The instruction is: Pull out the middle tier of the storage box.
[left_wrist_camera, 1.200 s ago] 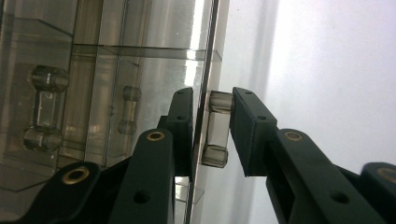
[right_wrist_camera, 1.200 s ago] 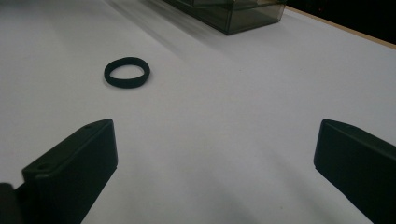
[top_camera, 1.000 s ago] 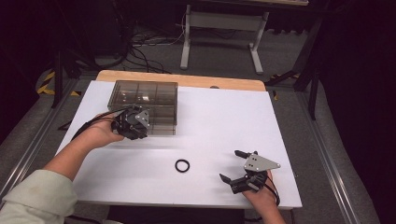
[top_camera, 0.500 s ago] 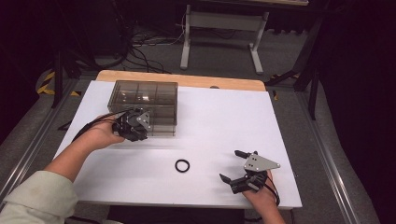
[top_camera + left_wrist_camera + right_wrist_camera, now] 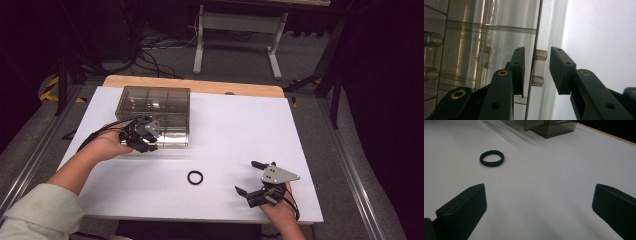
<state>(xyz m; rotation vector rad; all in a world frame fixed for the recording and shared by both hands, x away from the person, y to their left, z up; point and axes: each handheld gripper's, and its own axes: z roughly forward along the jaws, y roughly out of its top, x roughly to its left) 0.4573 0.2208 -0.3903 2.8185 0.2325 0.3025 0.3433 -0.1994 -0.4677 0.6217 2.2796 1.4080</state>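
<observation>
High view: clear box (image 5: 156, 114) sits at the far left of the white desk (image 5: 235, 125), its compartments visible through the lid. Left tongs (image 5: 145, 137) are at the box's near front edge, held in the left hand (image 5: 111, 145), cable looping off to the left. Black ring (image 5: 195, 177) lies flat on the desk near the front, between the two hands, well apart from the box. Right tongs (image 5: 252, 177) rest low at the front right of the desk, grey plate (image 5: 276, 174) on top, jaws spread and pointing left toward the ring.

Left gripper view adds what the high view cannot resolve: a small clear handle (image 5: 539, 67) sticks out from the box's front panel (image 5: 499, 37), and the left tongs (image 5: 537, 71) straddle it, one jaw on each side. A gap shows between the right-hand jaw and the handle's posts; the other jaw lies close along the panel edge. Jaws have just been opening, with the handle between them; released, not pressing on it.

Right gripper view: right tongs (image 5: 539, 202) wide apart, holding nothing, bare desk between the jaws. Ring (image 5: 492, 158) lies ahead and left of them, untouched. A corner of the box (image 5: 549, 126) shows at the top edge
</observation>
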